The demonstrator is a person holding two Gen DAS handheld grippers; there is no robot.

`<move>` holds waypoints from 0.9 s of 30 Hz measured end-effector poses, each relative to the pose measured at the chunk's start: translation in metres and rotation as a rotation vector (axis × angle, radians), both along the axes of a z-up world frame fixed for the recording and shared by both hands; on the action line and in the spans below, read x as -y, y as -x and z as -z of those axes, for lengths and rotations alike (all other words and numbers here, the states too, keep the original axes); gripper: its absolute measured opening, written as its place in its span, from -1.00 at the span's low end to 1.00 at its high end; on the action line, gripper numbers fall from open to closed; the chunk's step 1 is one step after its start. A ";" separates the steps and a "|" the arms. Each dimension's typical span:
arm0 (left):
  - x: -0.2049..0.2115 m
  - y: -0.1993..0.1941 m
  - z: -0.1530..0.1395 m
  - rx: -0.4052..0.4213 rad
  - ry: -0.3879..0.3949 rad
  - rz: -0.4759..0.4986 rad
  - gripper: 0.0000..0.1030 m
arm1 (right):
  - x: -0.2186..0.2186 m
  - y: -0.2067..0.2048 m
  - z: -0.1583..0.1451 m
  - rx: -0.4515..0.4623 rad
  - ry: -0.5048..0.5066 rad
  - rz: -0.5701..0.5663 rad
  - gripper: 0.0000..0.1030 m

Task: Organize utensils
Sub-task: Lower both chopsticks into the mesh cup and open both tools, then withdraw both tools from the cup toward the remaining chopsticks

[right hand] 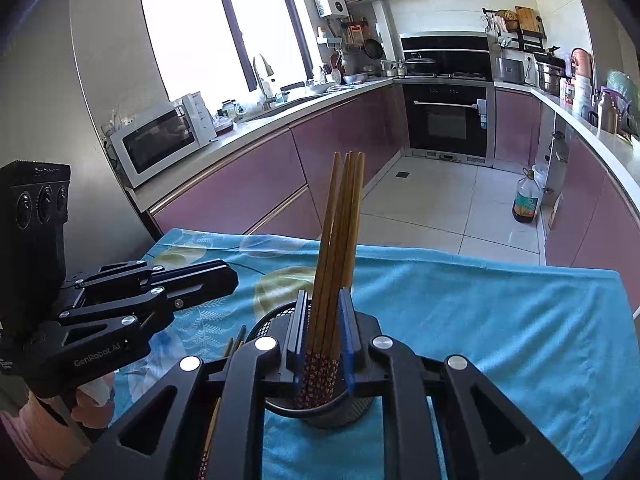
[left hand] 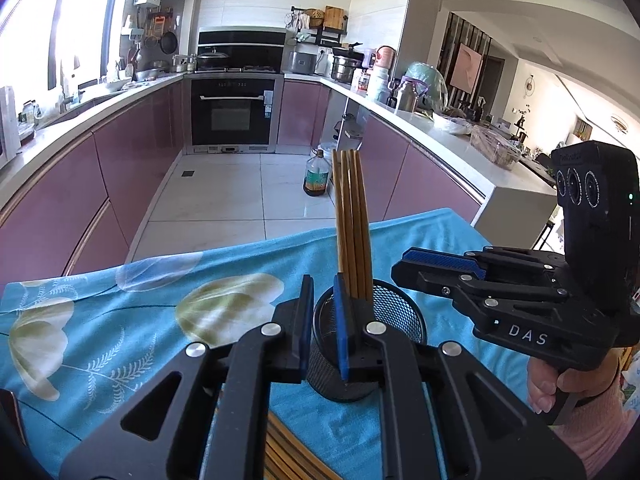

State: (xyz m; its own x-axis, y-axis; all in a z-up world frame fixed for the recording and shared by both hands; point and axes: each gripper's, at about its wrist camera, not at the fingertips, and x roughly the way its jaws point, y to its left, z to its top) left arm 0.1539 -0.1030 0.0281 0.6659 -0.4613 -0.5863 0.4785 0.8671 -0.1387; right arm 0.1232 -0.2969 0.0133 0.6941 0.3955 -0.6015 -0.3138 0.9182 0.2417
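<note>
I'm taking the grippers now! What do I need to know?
Left gripper: almost shut, empty, short of the cup.
Right gripper: jaws a little apart, pointing at the standing chopsticks; it seems to hold nothing.
Done: one bunch of chopsticks stands in the cup on the cloth.
Left: loose chopsticks lie on the cloth at the near edge. They likely go in the cup next.
</note>
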 end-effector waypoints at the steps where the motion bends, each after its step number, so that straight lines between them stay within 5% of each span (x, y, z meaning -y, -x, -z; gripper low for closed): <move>1: -0.003 0.005 -0.002 0.015 0.001 -0.003 -0.71 | 0.000 0.003 0.000 0.004 -0.001 -0.004 -0.70; 4: -0.012 0.018 -0.010 0.048 0.012 -0.024 -0.42 | -0.002 0.015 -0.003 0.025 -0.010 -0.023 -0.64; 11: -0.047 0.049 -0.008 0.078 0.018 -0.081 -0.27 | -0.019 0.056 -0.011 0.088 -0.015 -0.120 -0.43; 17: -0.080 0.064 0.029 -0.010 -0.005 -0.125 -0.23 | -0.048 0.074 0.019 0.018 0.019 -0.201 -0.39; 27: -0.093 0.077 0.104 -0.174 -0.058 -0.169 -0.22 | -0.067 0.074 0.077 -0.143 0.044 -0.177 -0.39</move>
State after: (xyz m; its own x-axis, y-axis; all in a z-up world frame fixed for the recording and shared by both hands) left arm 0.0767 -0.0105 -0.0757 0.6171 -0.3144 -0.7214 0.2994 0.9416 -0.1542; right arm 0.0496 -0.2303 -0.0637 0.5226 0.4746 -0.7083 -0.4362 0.8626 0.2562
